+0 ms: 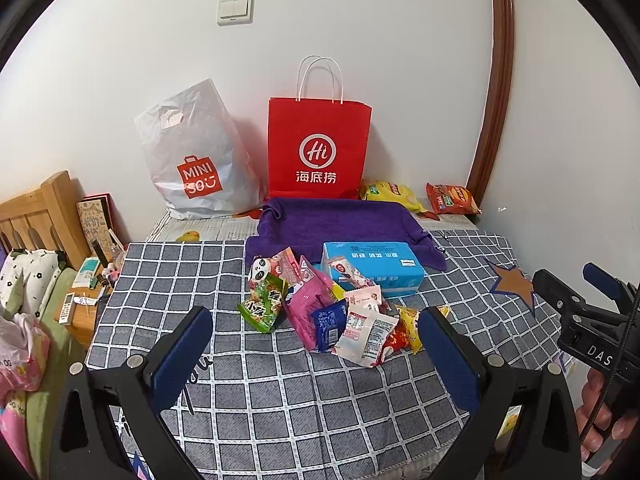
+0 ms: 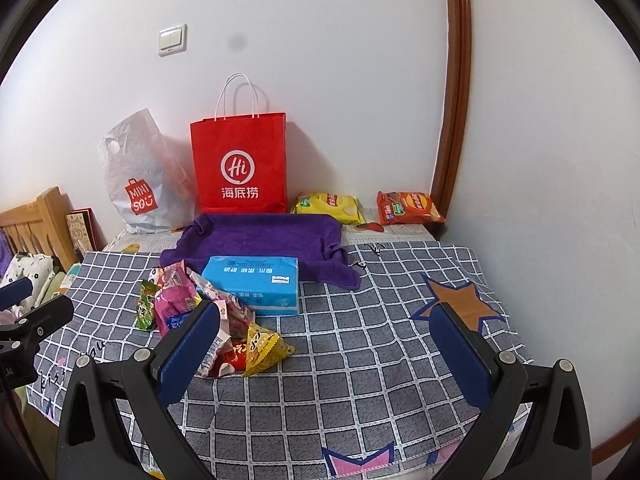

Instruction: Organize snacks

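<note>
Start of sorting, by my reading: nothing lifted yet. Left tool [image 1: 316, 344] and right tool [image 2: 324, 344] both spread wide, empty, held above the checked cloth [image 2: 360, 380]. Snack pile [image 1: 328, 312] sits loose beside the blue tissue pack [image 1: 376, 268], in front of the purple towel [image 2: 264, 236]. Next: lower one tool onto an outer packet, probably the yellow triangular packet [image 2: 264, 346].

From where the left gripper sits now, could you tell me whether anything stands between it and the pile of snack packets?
Nothing visible does. The left gripper is open, and only bare checked cloth lies between its fingers and the snack pile. The blue tissue pack sits behind the pile, out of the way.
</note>
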`<action>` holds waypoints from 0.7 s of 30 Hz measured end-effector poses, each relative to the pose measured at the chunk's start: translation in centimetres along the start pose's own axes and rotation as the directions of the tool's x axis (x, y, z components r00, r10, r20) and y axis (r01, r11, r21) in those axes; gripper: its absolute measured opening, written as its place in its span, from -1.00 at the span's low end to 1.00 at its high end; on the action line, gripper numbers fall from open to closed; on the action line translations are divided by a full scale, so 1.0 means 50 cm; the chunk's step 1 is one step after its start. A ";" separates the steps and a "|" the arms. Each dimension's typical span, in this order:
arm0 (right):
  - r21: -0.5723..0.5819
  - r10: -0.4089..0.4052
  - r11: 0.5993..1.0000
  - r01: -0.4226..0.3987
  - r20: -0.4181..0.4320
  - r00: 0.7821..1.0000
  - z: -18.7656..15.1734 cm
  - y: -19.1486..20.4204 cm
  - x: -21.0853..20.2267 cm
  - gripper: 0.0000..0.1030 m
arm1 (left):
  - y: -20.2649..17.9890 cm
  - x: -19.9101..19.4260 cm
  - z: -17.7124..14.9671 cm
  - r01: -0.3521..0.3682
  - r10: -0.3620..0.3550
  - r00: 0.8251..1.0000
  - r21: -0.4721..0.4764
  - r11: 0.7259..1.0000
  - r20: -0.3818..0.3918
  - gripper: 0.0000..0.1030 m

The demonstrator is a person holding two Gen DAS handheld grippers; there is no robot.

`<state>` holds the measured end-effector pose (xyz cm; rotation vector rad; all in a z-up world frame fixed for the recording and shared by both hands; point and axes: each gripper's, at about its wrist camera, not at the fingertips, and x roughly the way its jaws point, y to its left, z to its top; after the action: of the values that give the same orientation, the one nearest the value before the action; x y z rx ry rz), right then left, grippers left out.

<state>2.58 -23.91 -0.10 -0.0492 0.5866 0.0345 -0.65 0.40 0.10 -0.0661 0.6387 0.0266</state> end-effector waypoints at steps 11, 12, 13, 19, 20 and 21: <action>-0.017 -0.004 1.000 0.004 -0.013 1.000 0.000 0.014 0.019 1.00 | 0.009 0.020 0.003 0.012 -0.012 1.000 -0.005 1.000 -0.016 0.99; -0.017 -0.003 1.000 0.003 -0.016 1.000 0.000 0.015 0.022 1.00 | 0.010 0.023 0.004 0.014 -0.014 1.000 -0.006 1.000 -0.019 0.99; -0.017 -0.003 1.000 0.003 -0.020 1.000 0.000 0.015 0.027 1.00 | 0.011 0.028 0.004 0.016 -0.016 1.000 -0.007 1.000 -0.022 0.99; -0.017 -0.004 1.000 0.003 -0.053 0.999 -0.004 0.019 0.067 1.00 | 0.025 0.068 0.004 0.007 -0.008 0.998 -0.021 1.000 -0.054 0.99; -0.016 -0.005 1.000 0.004 -0.062 0.998 -0.005 0.020 0.075 1.00 | 0.028 0.079 0.004 0.007 -0.008 0.998 -0.024 1.000 -0.064 0.99; -0.015 -0.006 1.000 0.005 -0.072 0.997 -0.007 0.019 0.085 1.00 | 0.031 0.088 0.002 0.005 -0.007 0.997 -0.026 1.000 -0.072 0.99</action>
<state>5.87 -22.88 -2.80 -0.0664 0.6583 0.0318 2.86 1.97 -2.51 -0.0944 0.7105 0.0270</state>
